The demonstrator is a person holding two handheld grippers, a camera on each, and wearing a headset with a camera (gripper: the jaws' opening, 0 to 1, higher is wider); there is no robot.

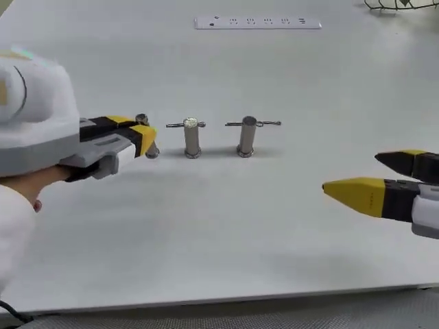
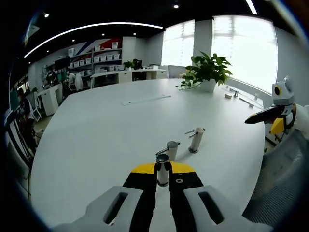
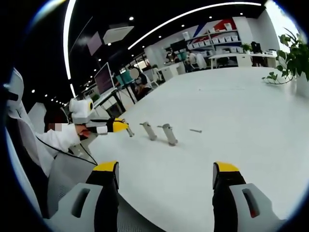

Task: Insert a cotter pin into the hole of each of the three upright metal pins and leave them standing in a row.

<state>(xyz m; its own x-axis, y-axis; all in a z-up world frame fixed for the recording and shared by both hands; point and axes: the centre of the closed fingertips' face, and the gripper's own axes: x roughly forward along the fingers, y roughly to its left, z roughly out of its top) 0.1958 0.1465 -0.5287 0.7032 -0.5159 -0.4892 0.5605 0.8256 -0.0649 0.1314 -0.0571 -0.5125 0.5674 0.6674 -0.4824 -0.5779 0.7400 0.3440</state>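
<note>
Three upright metal pins stand in a row on the white table. The middle pin (image 1: 192, 139) and the right pin (image 1: 247, 137) each carry a cotter pin through the top. My left gripper (image 1: 147, 137) is shut on the left pin (image 1: 143, 120); its yellow tips clamp the shaft in the left gripper view (image 2: 162, 170), and I cannot tell whether this pin (image 2: 162, 164) has a cotter pin. My right gripper (image 1: 350, 173) hovers open and empty to the right, well apart from the row (image 3: 165, 169). A thin metal piece (image 3: 195, 130) lies on the table beyond the pins.
A white power strip (image 1: 257, 22) lies at the far edge of the table (image 1: 219, 233). A potted plant (image 2: 207, 72) stands at the table's far end in the left gripper view. A person's sleeve (image 1: 14, 233) is at the left.
</note>
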